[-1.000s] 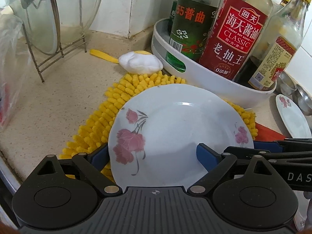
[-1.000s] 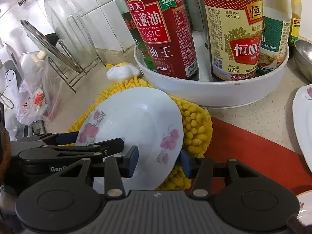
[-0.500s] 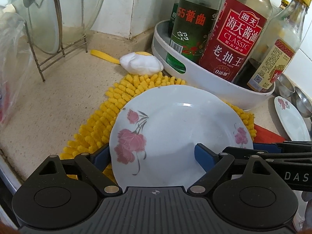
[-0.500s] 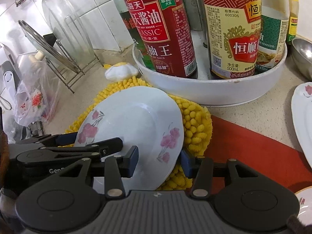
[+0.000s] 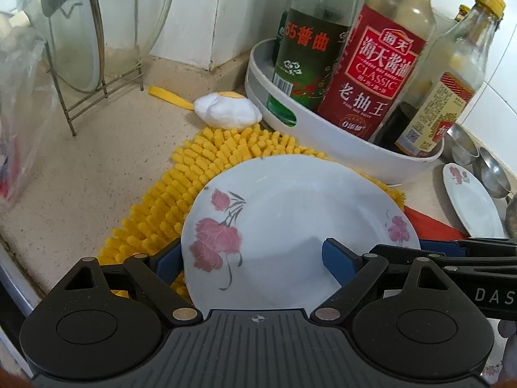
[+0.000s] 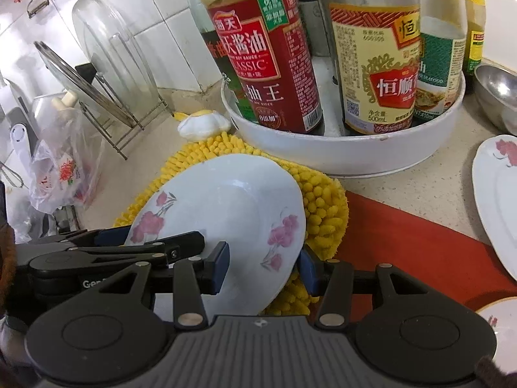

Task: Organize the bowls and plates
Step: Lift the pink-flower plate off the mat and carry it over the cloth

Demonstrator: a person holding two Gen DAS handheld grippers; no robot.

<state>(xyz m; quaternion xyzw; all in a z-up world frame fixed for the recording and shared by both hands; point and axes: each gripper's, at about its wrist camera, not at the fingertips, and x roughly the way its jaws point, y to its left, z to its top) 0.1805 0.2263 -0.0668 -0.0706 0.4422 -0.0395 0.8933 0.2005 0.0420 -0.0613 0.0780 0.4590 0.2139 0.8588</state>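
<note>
1. The left gripper (image 5: 250, 260) has drawn its jaws in slightly, and its blue pads (image 5: 339, 258) now stand a little closer together around the near side of the floral plate (image 5: 290, 220).
2. The plate's far rim now sits lower in both views, towards the centre of the frame, baring more of the yellow mat (image 5: 226, 148) below the white tray (image 5: 323, 132).
3. In the left wrist view, the small plate (image 5: 471, 200) at the right edge has shifted slightly inward.
</note>
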